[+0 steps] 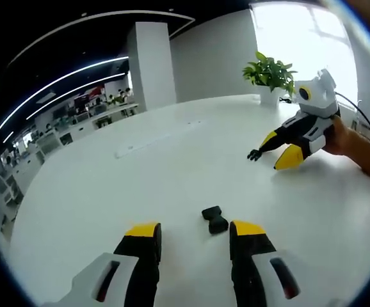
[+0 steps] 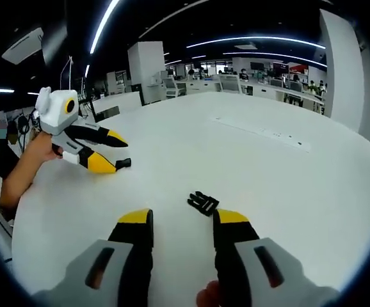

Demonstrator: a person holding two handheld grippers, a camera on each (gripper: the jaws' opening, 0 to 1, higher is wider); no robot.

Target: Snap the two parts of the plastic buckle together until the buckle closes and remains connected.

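Two black buckle halves lie apart on the white table. The socket half rests just ahead of my left gripper, near its right jaw; the jaws stand open and hold nothing. In the right gripper view this half lies at the tips of the left gripper. The pronged half lies just in front of my right gripper, which is open and not touching it. From the left gripper view the right gripper sits at the far right with the pronged half at its tips.
A potted plant stands at the table's far edge, beside a bright window. A long white strip lies flat in the tabletop. A person's arm holds the left gripper. Office desks and a white pillar stand beyond the table.
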